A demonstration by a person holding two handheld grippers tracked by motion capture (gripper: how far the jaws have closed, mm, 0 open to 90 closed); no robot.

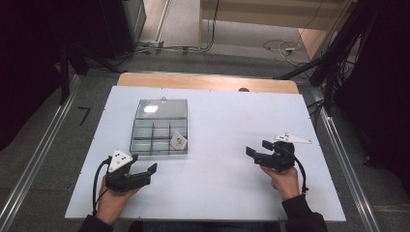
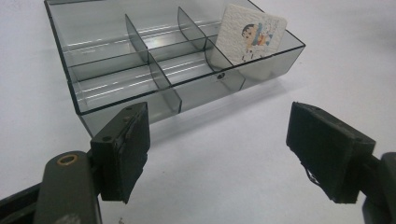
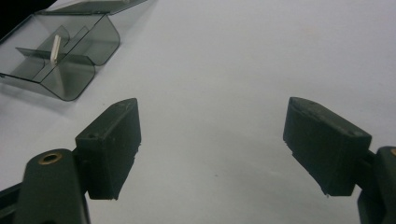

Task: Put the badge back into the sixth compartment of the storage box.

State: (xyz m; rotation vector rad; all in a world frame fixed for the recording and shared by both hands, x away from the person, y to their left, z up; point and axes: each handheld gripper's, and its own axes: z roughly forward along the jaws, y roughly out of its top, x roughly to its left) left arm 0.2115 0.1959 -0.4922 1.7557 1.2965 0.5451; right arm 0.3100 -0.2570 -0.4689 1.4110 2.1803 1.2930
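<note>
One compartment box (image 1: 159,137) holding one card (image 1: 178,140); two tools, both gaping, empty

In the left tool view the top edge is cutting off the far end of the compartment box (image 2: 154,70). In the right tool view the card (image 3: 55,48) is showing edge-on, hiding its picture, and the left edge is cropping the box.
</note>
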